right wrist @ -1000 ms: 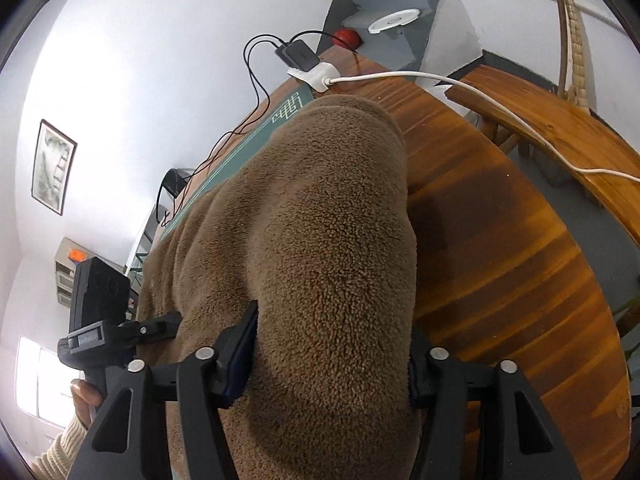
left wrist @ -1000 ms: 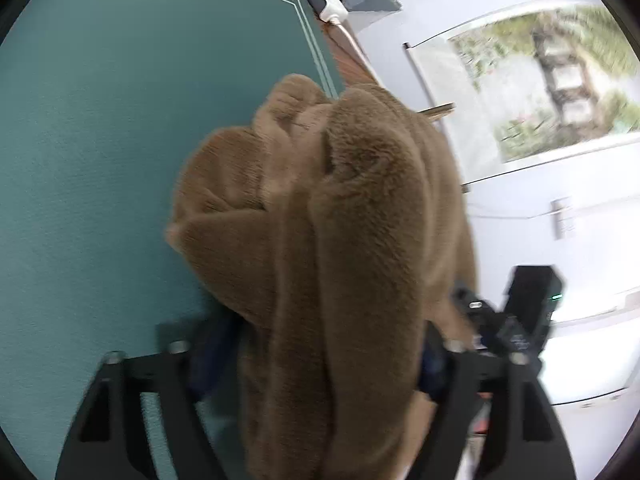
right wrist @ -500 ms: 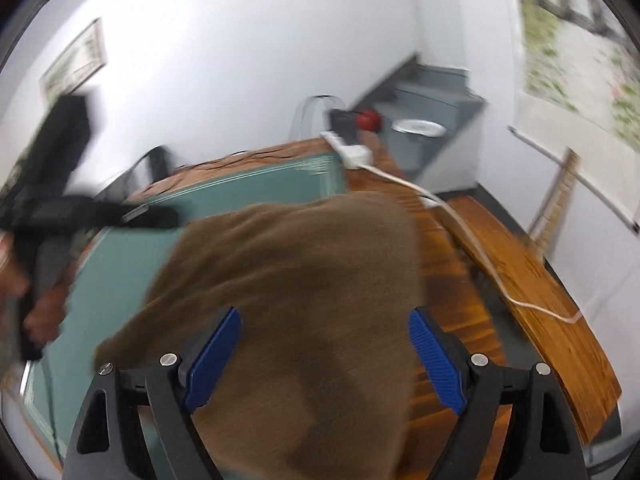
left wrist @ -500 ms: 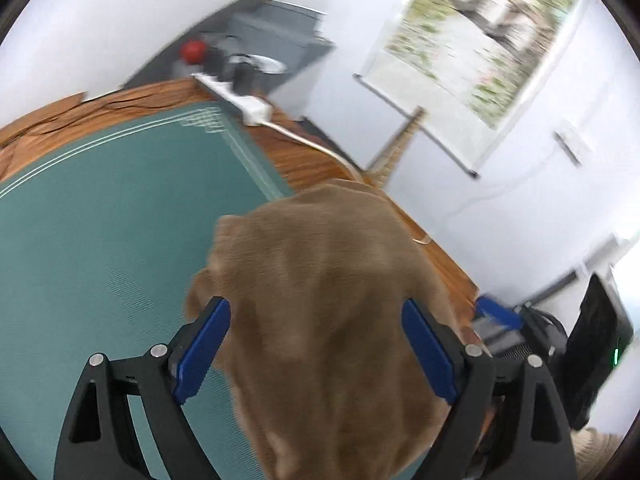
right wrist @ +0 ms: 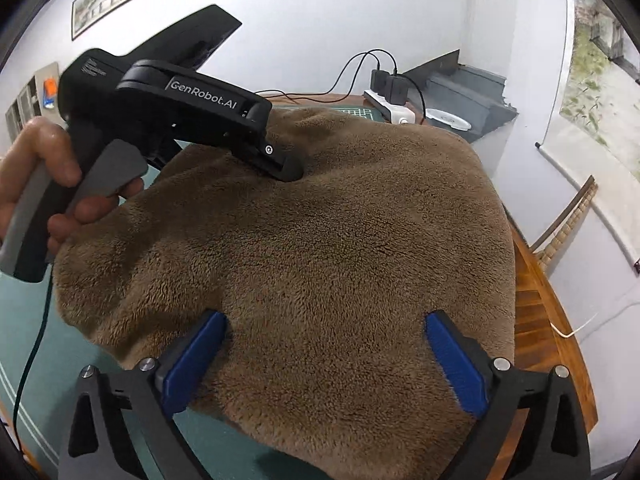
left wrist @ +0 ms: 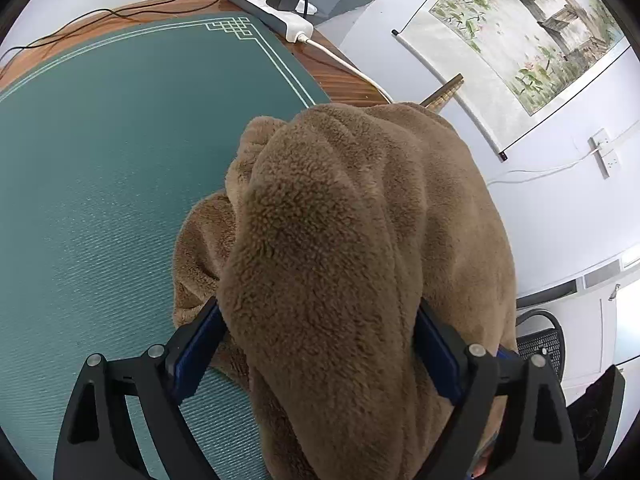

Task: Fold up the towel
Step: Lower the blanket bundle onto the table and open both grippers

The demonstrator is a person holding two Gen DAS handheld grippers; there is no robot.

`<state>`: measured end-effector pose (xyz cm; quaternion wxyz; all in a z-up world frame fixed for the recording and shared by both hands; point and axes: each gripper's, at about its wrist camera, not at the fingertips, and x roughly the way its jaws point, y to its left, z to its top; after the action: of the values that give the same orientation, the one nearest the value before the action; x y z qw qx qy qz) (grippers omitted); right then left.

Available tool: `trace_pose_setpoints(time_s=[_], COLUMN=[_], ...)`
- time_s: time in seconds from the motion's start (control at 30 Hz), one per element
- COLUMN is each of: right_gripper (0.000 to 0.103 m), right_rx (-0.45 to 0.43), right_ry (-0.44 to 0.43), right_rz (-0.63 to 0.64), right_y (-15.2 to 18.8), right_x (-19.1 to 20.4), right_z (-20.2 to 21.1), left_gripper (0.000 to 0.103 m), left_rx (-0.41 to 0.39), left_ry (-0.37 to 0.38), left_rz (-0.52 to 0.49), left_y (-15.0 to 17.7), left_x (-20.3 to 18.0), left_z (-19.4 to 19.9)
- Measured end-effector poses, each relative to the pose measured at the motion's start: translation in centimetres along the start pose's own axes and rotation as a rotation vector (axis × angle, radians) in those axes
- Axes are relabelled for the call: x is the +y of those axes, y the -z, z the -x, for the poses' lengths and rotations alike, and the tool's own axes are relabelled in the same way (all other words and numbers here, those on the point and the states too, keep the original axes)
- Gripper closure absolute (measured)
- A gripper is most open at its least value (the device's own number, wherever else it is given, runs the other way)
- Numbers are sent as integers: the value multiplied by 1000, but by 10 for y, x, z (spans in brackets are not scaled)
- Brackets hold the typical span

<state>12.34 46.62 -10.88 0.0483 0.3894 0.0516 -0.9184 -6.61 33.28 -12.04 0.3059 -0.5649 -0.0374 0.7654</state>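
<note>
Spreading across the green mat [left wrist: 100, 184] and over its right edge onto the wood table [right wrist: 548, 320], the towel [right wrist: 320, 248] lies bunched, long axis running away from both wrists. Left gripper [left wrist: 316, 344] is clamped wide on a thick fold. Right gripper [right wrist: 324, 356] is opening, pile between its jaws but pads clear. Left's nearer the far edge.

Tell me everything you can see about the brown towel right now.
The towel is brown, thick, fluffy fleece, heaped in soft folds partly on the green mat, partly over the wooden table. A bunched fold fills the left hand-held gripper, touching both pads. The right hand-held gripper is opening, towel between its jaws.
</note>
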Motion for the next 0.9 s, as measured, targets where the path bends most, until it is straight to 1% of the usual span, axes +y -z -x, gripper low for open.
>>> trace_pose_setpoints(time_s=[0.07, 0.17, 0.2, 0.27, 0.37, 0.43, 0.5, 0.63, 0.7, 0.8, 0.9], right_gripper=[1, 1, 1, 1, 1, 1, 1, 0, 0, 0, 0], right_rx=[7, 18, 0, -49, -105, -96, -58, 12, 22, 37, 29], right_ry=[-2, 1, -6, -38, -67, -73, -71, -50, -29, -14, -8], right_rz=[-3, -27, -38, -46, -4, 26, 35, 37, 52, 40, 34], right_y=[-1, -8, -10, -13, -17, -19, -22, -21, -23, -28, -30], right_x=[-1, -2, -1, 6, 25, 38, 45, 52, 59, 60, 59], right_z=[2, 15, 24, 39, 44, 33, 13, -24, -30, -41, -43], left_gripper=[11, 11, 11, 11, 11, 11, 11, 11, 10, 10, 10], left_rx=[0, -32, -44, -60, -79, -91, -98, -97, -90, -78, -66], left_ry=[-7, -18, -22, -6, 13, 19, 13, -36, -58, -77, -108], left_rz=[10, 10, 9, 43, 97, 131, 157, 195, 218, 258, 259], left_y=[5, 16, 20, 33, 53, 69, 81, 102, 111, 125, 132], left_x=[0, 4, 5, 12, 23, 30, 36, 47, 52, 59, 56], left_z=[10, 33, 41, 55, 73, 84, 91, 94, 93, 93, 94])
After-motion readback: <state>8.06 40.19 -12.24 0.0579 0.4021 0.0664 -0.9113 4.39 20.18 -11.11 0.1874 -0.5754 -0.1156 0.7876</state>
